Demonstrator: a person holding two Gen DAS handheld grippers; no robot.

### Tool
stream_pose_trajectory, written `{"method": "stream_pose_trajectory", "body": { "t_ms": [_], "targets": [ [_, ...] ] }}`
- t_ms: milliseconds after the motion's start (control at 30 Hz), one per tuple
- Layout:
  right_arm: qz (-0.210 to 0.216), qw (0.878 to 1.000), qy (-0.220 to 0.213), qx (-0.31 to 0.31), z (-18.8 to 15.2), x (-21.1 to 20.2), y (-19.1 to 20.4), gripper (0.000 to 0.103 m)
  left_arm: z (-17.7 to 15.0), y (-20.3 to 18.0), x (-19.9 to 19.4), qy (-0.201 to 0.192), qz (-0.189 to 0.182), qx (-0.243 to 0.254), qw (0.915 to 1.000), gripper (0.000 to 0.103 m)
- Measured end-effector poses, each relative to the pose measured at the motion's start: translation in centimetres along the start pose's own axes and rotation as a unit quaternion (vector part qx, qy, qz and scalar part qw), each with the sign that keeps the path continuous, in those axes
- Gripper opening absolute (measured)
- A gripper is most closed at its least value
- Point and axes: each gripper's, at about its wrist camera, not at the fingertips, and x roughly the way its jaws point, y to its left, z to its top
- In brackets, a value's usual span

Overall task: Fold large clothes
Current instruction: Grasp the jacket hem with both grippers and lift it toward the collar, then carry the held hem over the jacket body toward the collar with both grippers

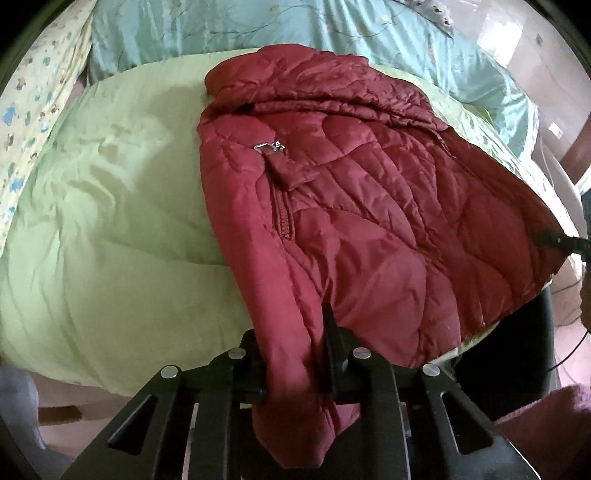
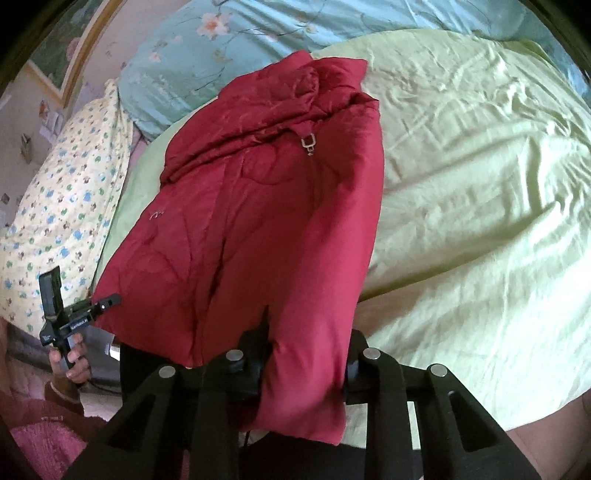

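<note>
Jacket (image 1: pixel 354 206), dark red and quilted, lies on the pale green bedspread (image 1: pixel 110 236) and fills the centre of both wrist views, its collar towards the top of the frame and its hem hanging over the bed's near edge at the bottom. In the left wrist view the left claw (image 1: pixel 295 354) is clenched on a fold of the jacket's lower edge at bottom centre, red cloth bunched between its black fingers (image 1: pixel 334 339). In the right wrist view the right claw (image 2: pixel 306 365) likewise pinches the jacket's hem at bottom centre, cloth spilling below the pads. A metal zip pull (image 1: pixel 269 147) shows near the collar. A light blue flowered quilt (image 1: pixel 280 33) lies across the top. A yellow printed pillow (image 2: pixel 70 206) sits at the left of the right wrist view, with the person's hand (image 2: pixel 72 356) below it gripping the other tool's handle.
</note>
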Motion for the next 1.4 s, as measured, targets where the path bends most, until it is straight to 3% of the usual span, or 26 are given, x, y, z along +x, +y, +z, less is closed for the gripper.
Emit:
{"method": "stream_pose_trajectory", "body": {
  "t_ms": [167,333,700,1167,1400],
  "targets": [
    [0.016,1.000,-0.006,0.006,0.0,-0.6,-0.2,0.025,0.2,1.1,-1.1,-0.010,-0.020,-0.014,0.9997,0.019],
    [0.055,0.997,-0.049,0.015,1.0,-2.1,0.1,0.022,1.7,2.3,-3.5,-0.051,-0.038,-0.032,0.9974,0.018],
    [0.097,0.986,-0.132,0.021,7.0,-4.5,0.9,0.022,6.8,3.6,-7.4,-0.147,-0.054,-0.070,0.9851,0.018],
    [0.109,0.972,-0.202,0.045,15.6,-4.3,0.4,0.022,14.3,4.3,-5.2,-0.170,-0.016,-0.073,0.9826,0.018],
    [0.107,0.965,-0.228,0.072,20.2,-2.2,-0.3,0.022,19.4,5.8,-2.0,-0.172,-0.011,-0.107,0.9792,0.019]
  ]
}}
